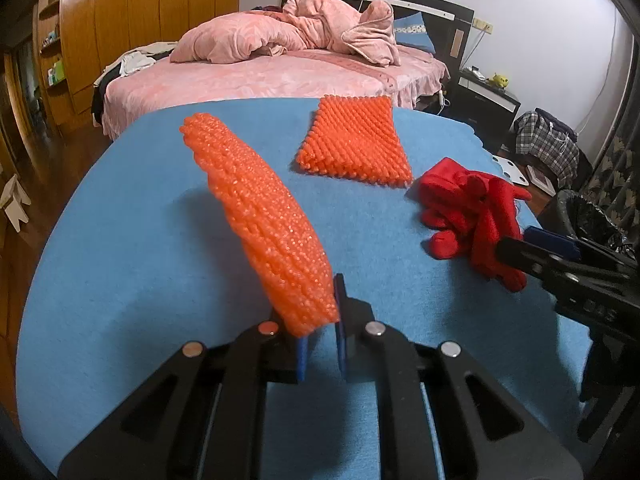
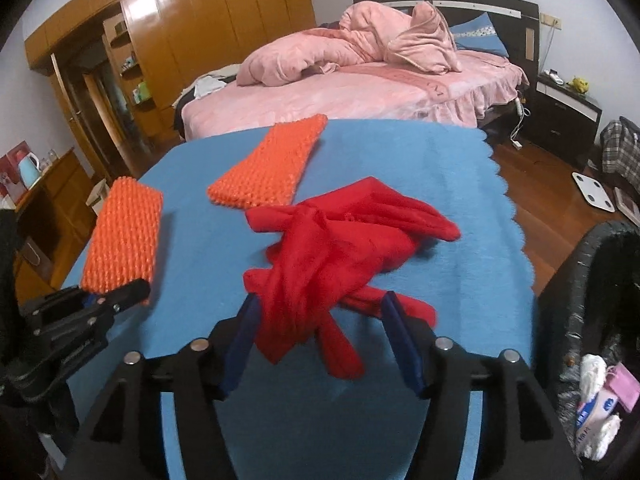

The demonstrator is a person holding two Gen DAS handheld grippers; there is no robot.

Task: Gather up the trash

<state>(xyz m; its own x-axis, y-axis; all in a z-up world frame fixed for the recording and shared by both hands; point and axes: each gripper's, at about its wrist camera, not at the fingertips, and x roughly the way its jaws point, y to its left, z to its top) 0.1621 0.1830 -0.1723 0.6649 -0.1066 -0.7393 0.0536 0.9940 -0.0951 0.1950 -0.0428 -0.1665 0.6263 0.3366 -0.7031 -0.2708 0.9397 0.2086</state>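
Nearest the lens: right tongs (image 2: pixel 320 336), jaws wide apart, straddling the near end of a red cloth bundle (image 2: pixel 344 240) without pressing on it. Bundle crumpled and knotted, soft thin fabric with loose tails toward the near edge of the counter (image 2: pixel 460 168), lying flat on the blue cover near its right edge. Nothing gripped on this side yet.

Left tongs (image 1: pixel 320 336) closed on the lower end of an orange foam net sleeve (image 1: pixel 260 220), lifted and tilted up off the blue cover, its shadow falling beneath it. Sleeve springy-looking, bumpy mesh, long and slightly curved, holding its shape in the air.

A second orange foam net piece (image 1: pixel 354 140), flat and roughly square, untouched toward the far edge of the counter, well apart from both tongs.

Black-lined bin (image 2: pixel 592 320) just off the right edge, already holding some white and pink wrappers (image 2: pixel 600 392).

By the look of it, somewhere in the middle: a few scraps binned, one sleeve in hand but not dropped, red bundle about to be taken, flat orange piece left to collect.
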